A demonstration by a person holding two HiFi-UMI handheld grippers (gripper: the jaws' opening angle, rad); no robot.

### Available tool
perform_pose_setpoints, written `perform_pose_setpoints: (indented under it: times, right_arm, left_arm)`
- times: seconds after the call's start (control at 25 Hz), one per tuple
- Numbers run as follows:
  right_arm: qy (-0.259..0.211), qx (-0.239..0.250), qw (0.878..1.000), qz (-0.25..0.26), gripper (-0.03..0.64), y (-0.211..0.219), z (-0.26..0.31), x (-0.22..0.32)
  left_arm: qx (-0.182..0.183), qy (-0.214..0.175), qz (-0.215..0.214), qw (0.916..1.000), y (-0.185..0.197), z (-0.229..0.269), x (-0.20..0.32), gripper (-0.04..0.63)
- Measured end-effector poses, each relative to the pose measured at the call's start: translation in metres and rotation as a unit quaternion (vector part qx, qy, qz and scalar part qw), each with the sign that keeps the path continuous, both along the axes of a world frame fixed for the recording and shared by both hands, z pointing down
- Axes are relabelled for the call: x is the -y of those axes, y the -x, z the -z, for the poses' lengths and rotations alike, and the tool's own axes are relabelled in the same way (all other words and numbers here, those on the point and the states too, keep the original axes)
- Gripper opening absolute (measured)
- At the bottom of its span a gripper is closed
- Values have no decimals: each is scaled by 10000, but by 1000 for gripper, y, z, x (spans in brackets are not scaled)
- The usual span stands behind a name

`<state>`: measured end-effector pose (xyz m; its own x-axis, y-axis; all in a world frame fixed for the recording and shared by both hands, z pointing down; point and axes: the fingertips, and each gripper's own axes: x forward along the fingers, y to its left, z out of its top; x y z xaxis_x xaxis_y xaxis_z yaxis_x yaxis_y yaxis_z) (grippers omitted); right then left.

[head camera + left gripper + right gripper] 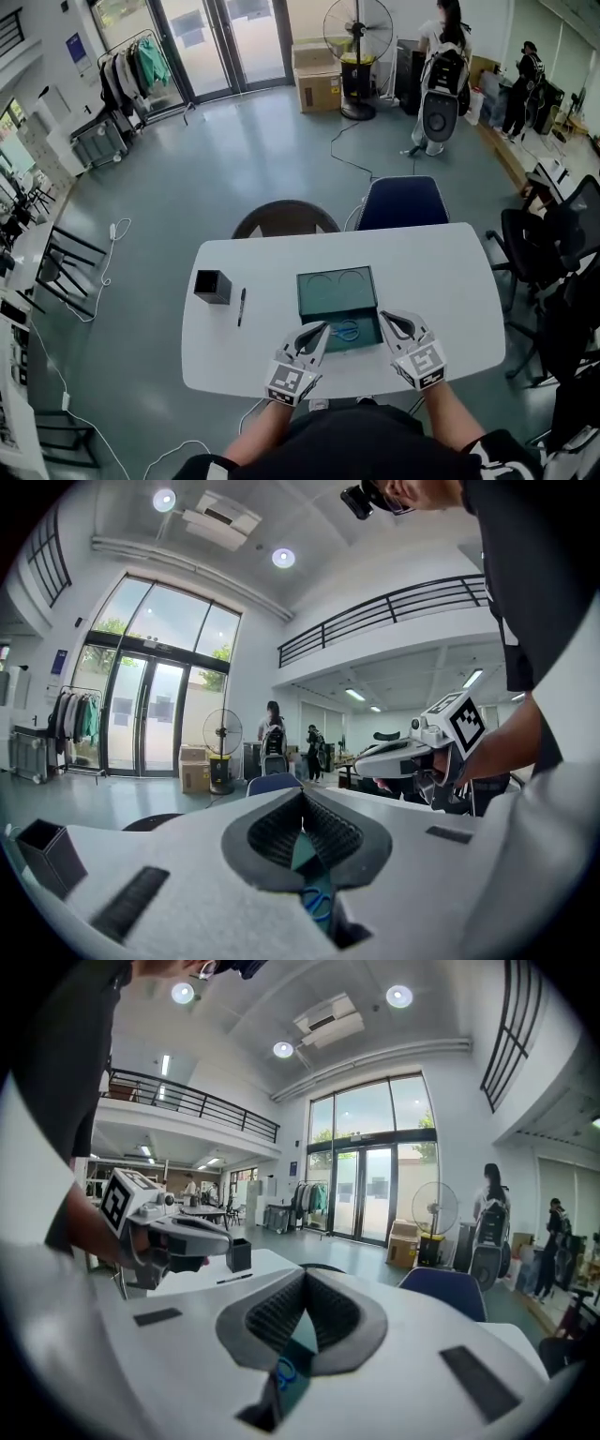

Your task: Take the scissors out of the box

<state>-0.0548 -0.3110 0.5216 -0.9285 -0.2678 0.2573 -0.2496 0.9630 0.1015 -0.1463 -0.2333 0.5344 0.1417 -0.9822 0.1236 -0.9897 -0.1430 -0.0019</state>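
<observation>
An open dark green box [367, 343] lies on the white table [431, 272], its lid [337, 291] flat behind it. Blue-handled scissors [347, 330] lie inside the box. My left gripper [323, 328] hovers at the box's left edge, shut and empty. My right gripper [383, 317] hovers at the right edge, also shut and empty. In the left gripper view the scissors [317, 902] show below the closed jaws [302, 797], with the right gripper [375, 758] across. The right gripper view shows the scissors [284, 1371] under its closed jaws [305, 1276].
A black pen holder [213, 286] and a black pen [241, 307] sit on the table's left part. A blue chair [403, 202] and a dark round chair [286, 220] stand behind the table. Office chairs [544, 253] crowd the right side.
</observation>
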Motion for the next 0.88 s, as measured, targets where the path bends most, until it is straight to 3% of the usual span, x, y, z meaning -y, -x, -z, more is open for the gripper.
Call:
perform_pose_setpoints:
  times: [0.2, 0.6, 0.88]
  right_arm:
    - [-203, -467, 9977, 456, 9, 11, -16, 15]
    - [-208, -1342, 9771, 1638, 267, 46, -69, 4]
    - [-180, -2051, 9501, 2345, 337, 59, -113, -4]
  left_arm:
    - [-38, 124, 318, 9994, 8, -7, -6, 12]
    - [-145, 323, 867, 9956, 30, -23, -19, 12]
    - [-318, 511, 1194, 9910, 45, -32, -25, 12]
